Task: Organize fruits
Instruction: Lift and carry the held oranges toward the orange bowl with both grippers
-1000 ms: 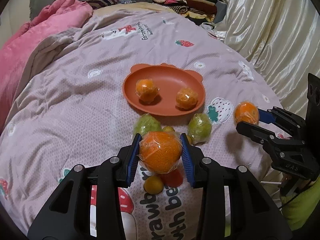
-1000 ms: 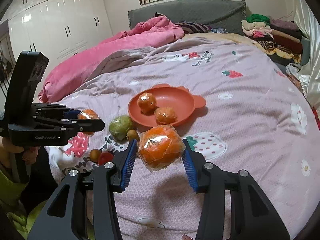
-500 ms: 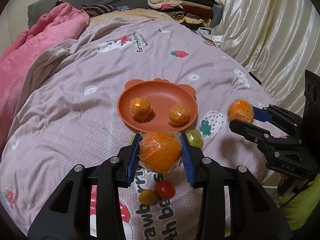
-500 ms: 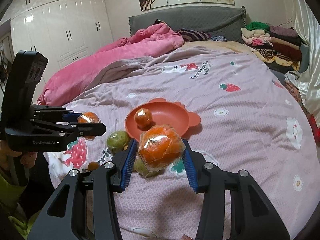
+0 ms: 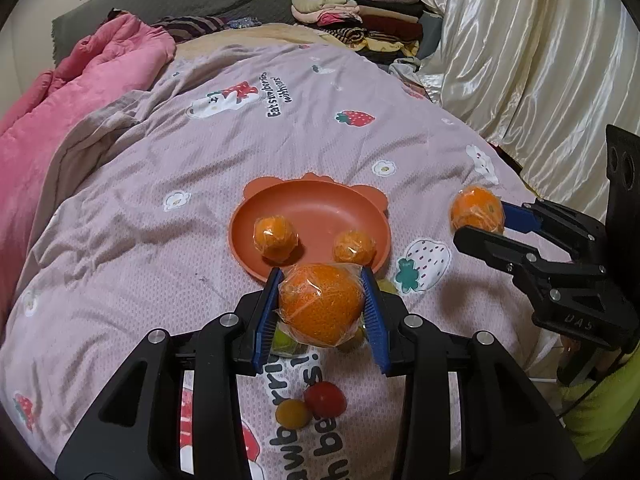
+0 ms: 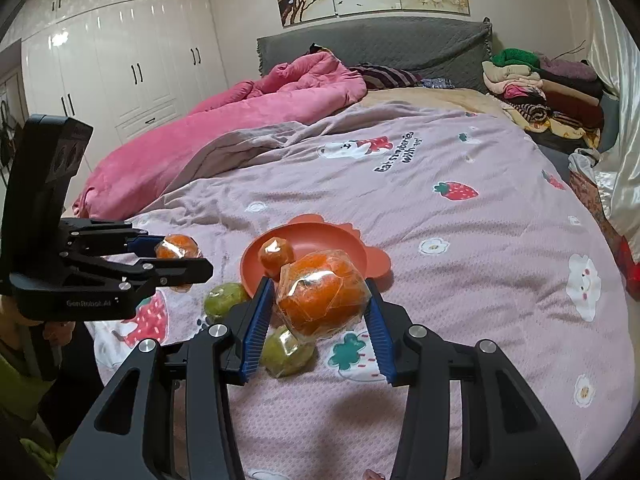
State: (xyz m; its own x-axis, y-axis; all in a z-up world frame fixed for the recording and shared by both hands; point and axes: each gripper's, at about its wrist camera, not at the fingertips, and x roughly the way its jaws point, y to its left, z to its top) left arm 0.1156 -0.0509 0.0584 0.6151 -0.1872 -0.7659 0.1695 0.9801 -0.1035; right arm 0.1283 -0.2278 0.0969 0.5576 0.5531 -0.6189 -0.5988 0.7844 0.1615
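My left gripper (image 5: 321,276) is shut on a plastic-wrapped orange (image 5: 320,308), held above the near rim of the orange plate (image 5: 316,208). Two smaller wrapped oranges (image 5: 276,236) (image 5: 354,246) lie in the plate. My right gripper (image 6: 318,282) is shut on another wrapped orange (image 6: 322,296), raised over the bed in front of the plate (image 6: 320,236). In each view the other gripper shows at the side, holding its orange. Two green fruits (image 6: 224,300) (image 6: 286,350) lie on the quilt below; in the left wrist view the held orange mostly hides them.
A red cherry tomato (image 5: 325,399) and a yellow one (image 5: 292,412) lie on the pink strawberry-print quilt (image 5: 160,264) near me. A pink duvet (image 6: 240,120) is heaped at the far left, folded clothes (image 6: 540,84) are stacked at the back right, and cream curtains (image 5: 540,60) hang on the right.
Both grippers have lifted and moved forward with their oranges. The plate now sits closer under them, and the green fruits have slid behind the left gripper's orange.
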